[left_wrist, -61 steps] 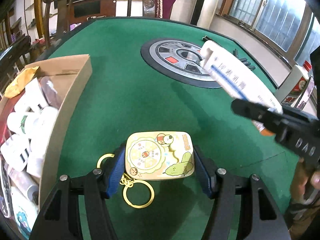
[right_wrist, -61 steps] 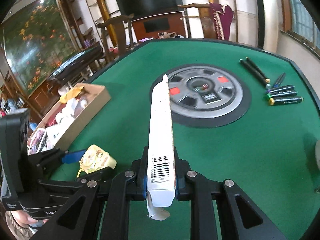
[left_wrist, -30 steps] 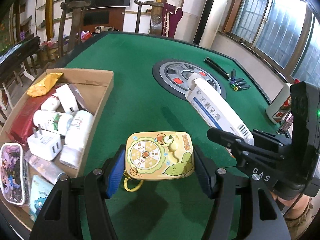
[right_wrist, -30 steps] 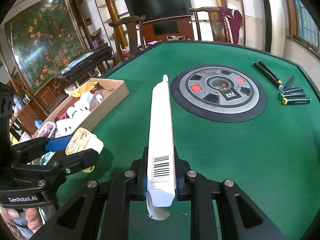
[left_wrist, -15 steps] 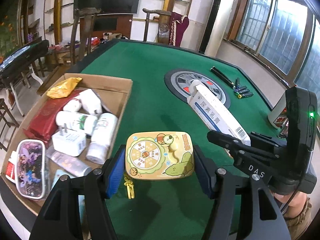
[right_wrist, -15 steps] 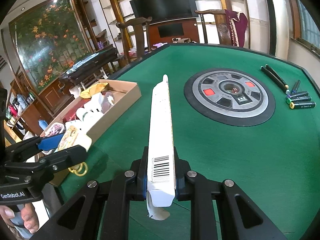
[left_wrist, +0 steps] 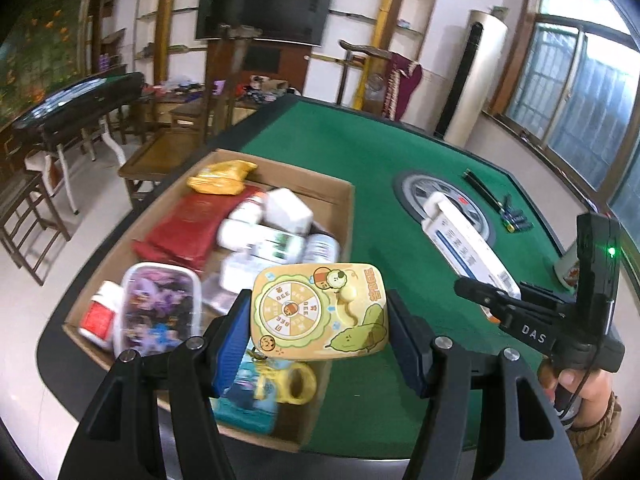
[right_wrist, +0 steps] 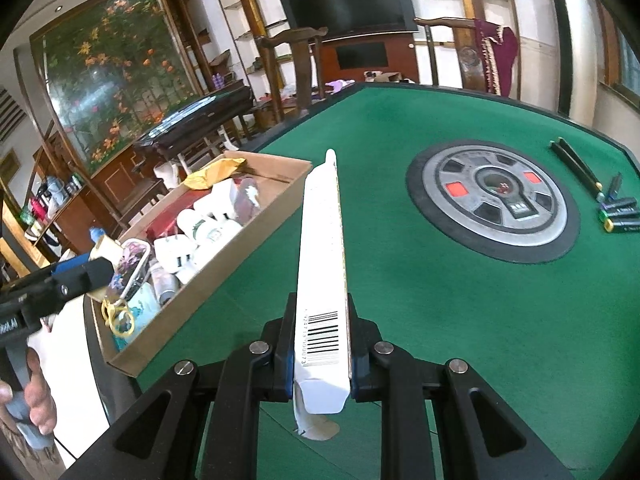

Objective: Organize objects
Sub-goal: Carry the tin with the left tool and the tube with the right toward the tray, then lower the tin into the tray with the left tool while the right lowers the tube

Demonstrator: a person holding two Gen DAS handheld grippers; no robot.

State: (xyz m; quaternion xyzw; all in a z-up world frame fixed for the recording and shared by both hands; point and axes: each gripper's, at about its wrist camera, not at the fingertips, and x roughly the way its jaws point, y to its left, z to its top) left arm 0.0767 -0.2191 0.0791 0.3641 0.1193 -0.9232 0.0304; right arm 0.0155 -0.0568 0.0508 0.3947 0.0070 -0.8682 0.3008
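your left tool [left_wrist: 320,334] has its blue pads clamped on the sides of the yellow cartoon tin [left_wrist: 319,312], key rings dangling under it, and it hangs right over the near end of the cardboard box [left_wrist: 340,216]. so that one reads as a drop away from being filed. your right tool [right_wrist: 320,354] is pinched tight on the long white carton [right_wrist: 322,264], held on edge, barcode end toward you, above the green surface [right_wrist: 460,320] and just beside the box, not over it yet. in the box you've already got plenty: a patterned pouch [left_wrist: 158,308], a red packet [left_wrist: 186,228], white bottles [left_wrist: 260,240], a yellow bag [left_wrist: 220,176] at the far end. further out, the job isn't finished: the markers [right_wrist: 618,212] and two dark sticks [right_wrist: 576,168] lie loose past the round centre console [right_wrist: 494,204], well apart from the box. my read: more than half sorted, two items in hand, the far cluster left to fetch.
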